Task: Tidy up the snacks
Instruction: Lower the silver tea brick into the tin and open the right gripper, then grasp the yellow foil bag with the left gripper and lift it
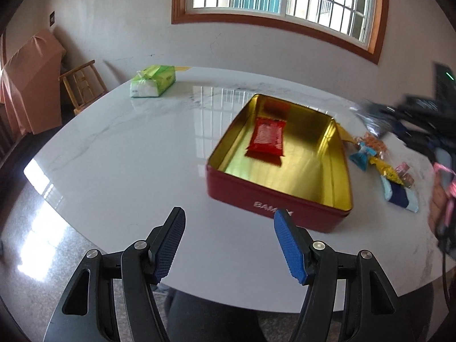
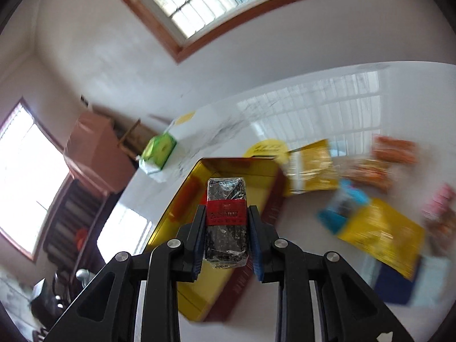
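Right wrist view: dark snack bar (image 2: 226, 222) clamped between right hand-held gripper (image 2: 227, 216) fingers, above red tin (image 2: 273, 199).

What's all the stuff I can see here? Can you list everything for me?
Tin box: one, red outside, gold inside, open, on the table.
Red packet: one, lying inside the tin.
Dark snack block: one, black with a red band, held above the tin.
Loose snacks: several, yellow, blue, orange, pink, on the table right of the tin.
Tissue pack: one, green and white, far side of the table.
Table: one, white marble.
Wooden chair: one, beside the table.
Left gripper: black, blue pads, open, empty.
Right gripper: shut on the block.
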### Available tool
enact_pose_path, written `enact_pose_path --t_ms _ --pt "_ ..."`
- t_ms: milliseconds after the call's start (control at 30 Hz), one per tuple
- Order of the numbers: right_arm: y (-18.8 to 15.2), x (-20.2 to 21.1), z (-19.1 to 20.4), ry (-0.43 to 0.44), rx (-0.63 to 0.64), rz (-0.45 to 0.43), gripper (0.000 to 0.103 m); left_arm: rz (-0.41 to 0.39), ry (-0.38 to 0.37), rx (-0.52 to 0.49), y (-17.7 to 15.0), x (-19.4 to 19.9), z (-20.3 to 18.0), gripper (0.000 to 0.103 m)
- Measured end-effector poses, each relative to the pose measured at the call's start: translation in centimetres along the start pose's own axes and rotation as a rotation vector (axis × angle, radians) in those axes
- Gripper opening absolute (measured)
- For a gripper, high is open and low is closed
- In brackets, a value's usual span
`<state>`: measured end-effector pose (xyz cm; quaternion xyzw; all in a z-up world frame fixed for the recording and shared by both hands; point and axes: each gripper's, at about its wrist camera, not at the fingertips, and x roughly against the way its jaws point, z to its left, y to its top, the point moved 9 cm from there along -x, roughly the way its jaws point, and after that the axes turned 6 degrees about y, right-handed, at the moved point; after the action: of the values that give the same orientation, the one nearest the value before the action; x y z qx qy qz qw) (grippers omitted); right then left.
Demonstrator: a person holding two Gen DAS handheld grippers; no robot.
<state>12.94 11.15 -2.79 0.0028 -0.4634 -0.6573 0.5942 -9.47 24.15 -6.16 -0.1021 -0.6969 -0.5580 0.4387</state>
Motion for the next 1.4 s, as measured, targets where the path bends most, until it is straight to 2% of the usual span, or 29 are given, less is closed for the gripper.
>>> enact_pose_path --t_ms 100,300,433,533,600,667,733,833,1033,1133,1233,1333,1400 --pt "0.3 -4.5 0.9 -0.017 0.011 0.051 0.025 0.004 0.01 -0.009 0.1 -0.2 0.7 0.066" --pt "0.1 -10.1 0.8 -0.125 0.064 0.126 0.026 0.031 -0.017 -0.014 -0.3 -0.9 1.5 0.066" --pt "0.4 -11.6 0.5 -0.187 0.112 0.118 0.028 0.035 -0.022 -0.026 -0.5 -1.4 1.6 0.066" --pt "0.7 -11.2 0.5 -0.207 0.138 0.092 0.04 0.06 -0.024 -0.036 -0.9 -2.0 1.4 0.066" --pt "0.8 -9.7 1.3 -0.159 0.134 0.042 0.042 0.078 -0.035 -0.038 -1.3 -2.2 1.1 0.066" --pt "0.2 -7.1 1.7 -0.105 0.131 -0.011 0.054 0.076 -0.039 -0.041 -1.4 -2.0 0.8 0.066" --pt "-1.3 -3.5 0.8 -0.123 0.158 -0.055 0.059 0.076 -0.075 -0.051 -1.2 -1.6 0.0 0.066" --pt "-4.1 2.8 -2.8 -0.239 0.2 -0.101 0.059 0.058 -0.113 -0.096 -0.7 -0.6 -2.0 0.066" --pt "-8.3 14.8 -14.7 -0.552 0.166 -0.104 0.059 0.082 -0.259 -0.225 -0.5 1.8 -9.0 0.066" --pt "-9.4 19.1 -19.2 -0.631 0.113 -0.116 0.059 0.109 -0.322 -0.269 -0.2 2.7 -12.9 0.066" --pt "-9.7 21.0 -22.8 -0.675 0.054 -0.114 0.059 0.178 -0.423 -0.248 0.5 3.0 -16.6 0.067" --pt "-9.8 21.7 -25.3 -0.666 -0.02 -0.125 0.059 0.314 -0.542 -0.174 1.4 2.0 -20.6 0.067" --pt "-10.1 21.5 -25.9 -0.648 -0.049 -0.133 0.059 0.387 -0.594 -0.127 2.0 0.9 -23.3 0.067"
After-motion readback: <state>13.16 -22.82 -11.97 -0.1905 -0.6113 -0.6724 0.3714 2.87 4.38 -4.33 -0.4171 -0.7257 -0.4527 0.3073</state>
